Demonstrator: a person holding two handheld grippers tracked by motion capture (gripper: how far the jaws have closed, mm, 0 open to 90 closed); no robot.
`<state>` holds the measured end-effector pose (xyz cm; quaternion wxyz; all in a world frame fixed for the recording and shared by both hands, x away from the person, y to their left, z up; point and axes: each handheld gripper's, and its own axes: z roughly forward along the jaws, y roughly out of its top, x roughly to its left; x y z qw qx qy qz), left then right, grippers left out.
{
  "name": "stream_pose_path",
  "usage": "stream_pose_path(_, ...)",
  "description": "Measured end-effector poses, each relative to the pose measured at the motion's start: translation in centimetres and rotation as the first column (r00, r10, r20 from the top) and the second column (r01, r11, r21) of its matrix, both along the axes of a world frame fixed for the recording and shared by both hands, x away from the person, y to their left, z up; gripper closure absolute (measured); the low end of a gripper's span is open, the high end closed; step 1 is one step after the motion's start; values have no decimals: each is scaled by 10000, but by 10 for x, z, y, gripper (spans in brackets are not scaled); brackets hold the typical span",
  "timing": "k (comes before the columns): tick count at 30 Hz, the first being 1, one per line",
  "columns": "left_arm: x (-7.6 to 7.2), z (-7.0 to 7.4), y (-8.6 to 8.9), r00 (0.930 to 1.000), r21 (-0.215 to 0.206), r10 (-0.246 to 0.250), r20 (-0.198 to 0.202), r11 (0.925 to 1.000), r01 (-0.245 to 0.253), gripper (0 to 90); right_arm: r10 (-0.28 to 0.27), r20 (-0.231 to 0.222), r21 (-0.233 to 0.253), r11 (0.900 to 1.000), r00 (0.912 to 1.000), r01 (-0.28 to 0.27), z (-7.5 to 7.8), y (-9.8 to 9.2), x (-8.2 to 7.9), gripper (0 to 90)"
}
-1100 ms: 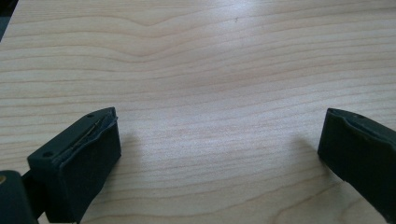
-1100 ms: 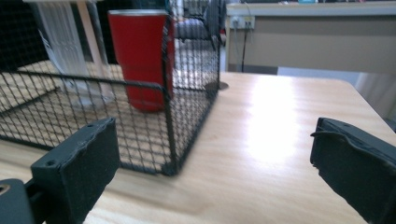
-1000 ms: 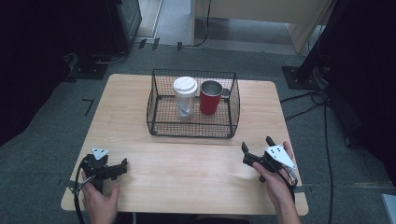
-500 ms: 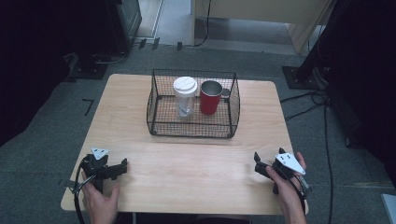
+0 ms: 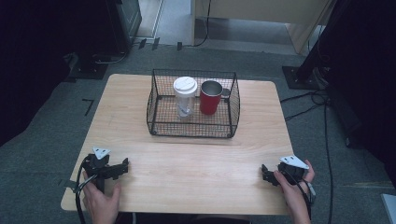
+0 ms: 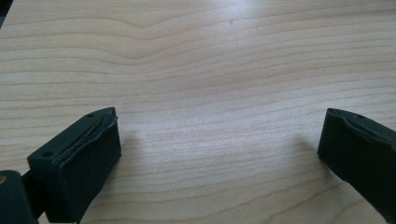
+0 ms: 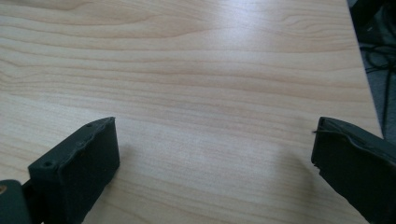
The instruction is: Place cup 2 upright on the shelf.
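Biggest worry from here is the wire basket (image 5: 191, 105): its walls stand tall around the red cup (image 5: 210, 98) and the clear lidded bottle (image 5: 185, 97), which sit just beside each other, so coming in low I'd judge I'd snag the mesh or tip one into the other. Going in from above seems safer. Right now my left gripper (image 5: 122, 167) and right gripper (image 5: 264, 173) both rest on the wooden table (image 5: 196, 163) near its front edge, jaws spread wide with nothing between them. The basket is well apart, around 1 o'clock from my left and 11 o'clock from my right.
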<state>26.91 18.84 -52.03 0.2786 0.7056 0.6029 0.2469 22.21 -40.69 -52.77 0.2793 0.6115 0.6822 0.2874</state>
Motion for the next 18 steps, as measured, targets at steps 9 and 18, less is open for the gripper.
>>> stream_pose_path(9, 0, 0, 0, 10000, 0, -1, -1, 10000, 1, 0, -156, -296, 550, 9983, 9994, 172, -1, -4, 1, 5)
stream_pose_path(18, 0, 0, 0, 10000, -1, 0, 0, 10000, 0, 0, -159, -294, 553, 9983, 9994, 175, -1, -4, 1, 5)
